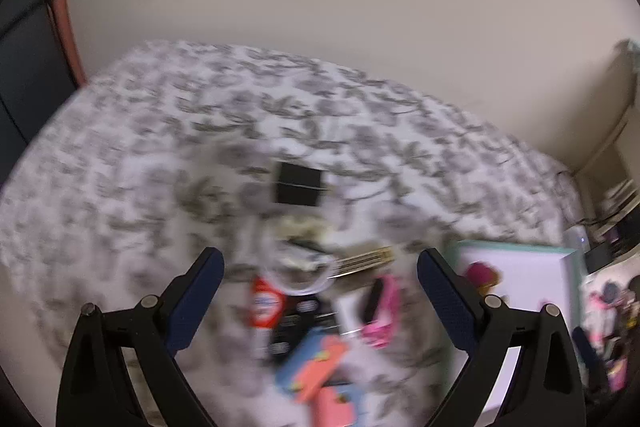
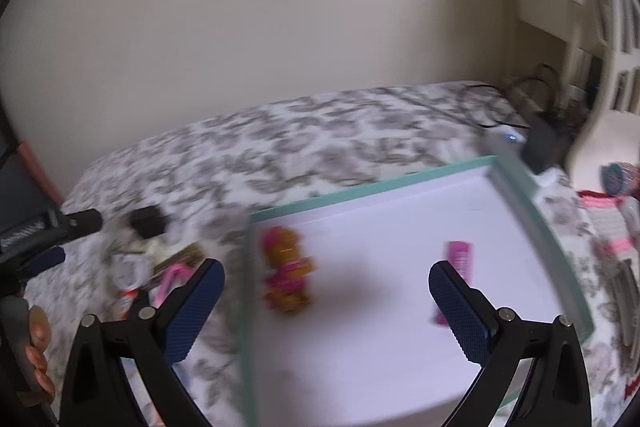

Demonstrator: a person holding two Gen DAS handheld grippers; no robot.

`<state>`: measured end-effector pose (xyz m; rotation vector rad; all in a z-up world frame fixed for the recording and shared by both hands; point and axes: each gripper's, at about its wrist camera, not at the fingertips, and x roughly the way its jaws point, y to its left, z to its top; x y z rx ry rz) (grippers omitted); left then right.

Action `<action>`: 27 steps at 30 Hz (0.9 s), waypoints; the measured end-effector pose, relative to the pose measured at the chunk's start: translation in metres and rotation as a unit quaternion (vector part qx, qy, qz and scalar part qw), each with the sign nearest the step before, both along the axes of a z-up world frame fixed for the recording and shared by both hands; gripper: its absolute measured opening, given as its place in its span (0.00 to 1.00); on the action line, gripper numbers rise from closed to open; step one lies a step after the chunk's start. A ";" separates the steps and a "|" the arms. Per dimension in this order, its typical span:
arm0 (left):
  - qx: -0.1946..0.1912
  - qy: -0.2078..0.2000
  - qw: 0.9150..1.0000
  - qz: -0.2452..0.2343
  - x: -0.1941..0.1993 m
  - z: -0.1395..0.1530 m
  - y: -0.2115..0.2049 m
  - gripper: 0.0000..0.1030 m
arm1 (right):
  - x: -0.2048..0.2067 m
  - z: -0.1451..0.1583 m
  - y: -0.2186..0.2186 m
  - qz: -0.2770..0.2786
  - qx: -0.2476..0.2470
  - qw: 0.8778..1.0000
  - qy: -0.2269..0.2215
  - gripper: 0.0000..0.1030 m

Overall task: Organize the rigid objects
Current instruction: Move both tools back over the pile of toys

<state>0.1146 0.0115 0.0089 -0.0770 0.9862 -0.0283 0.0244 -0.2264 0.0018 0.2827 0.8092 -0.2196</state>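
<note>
While both views are smeared by motion blur, we can make out that the left gripper [image 1: 320,267] hangs with its jaws spread wide and empty above a heap of small things on a bed [image 1: 160,147] with a grey leaf-patterned cover. In that heap we see a black square block [image 1: 298,189] farthest from us, a clear plastic ring or cup [image 1: 304,267] nearer, a red-and-white packet [image 1: 266,303], a pink-and-black item [image 1: 380,311] and a blue-and-orange toy [image 1: 316,363] closest to the camera; their exact nature is too blurred to tell. The right gripper [image 2: 326,281] also has its jaws spread apart, holding nothing, over a shallow white tray [image 2: 372,187] with a mint-green rim that rests on the bed to the right of the heap. Inside the tray lie an orange-and-pink figure [image 2: 286,267] toward its left side and a pink bar [image 2: 460,255] toward its right, well apart from each other. At the left edge of the right wrist view we glimpse a hand [image 2: 38,351] gripping the other tool's handle.
</note>
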 end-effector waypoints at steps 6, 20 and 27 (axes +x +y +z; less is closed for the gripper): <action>0.009 0.041 0.999 0.029 -0.011 -0.012 0.037 0.95 | 0.008 -0.004 0.051 0.083 0.010 0.996 0.013 1.00; 0.018 0.150 0.984 0.095 -0.030 -0.077 0.083 0.95 | 0.018 -0.060 0.132 0.198 0.005 0.973 0.120 0.98; 0.004 0.158 0.982 0.103 -0.030 -0.082 0.085 0.95 | 0.019 -0.073 0.142 0.225 0.017 0.963 0.150 0.95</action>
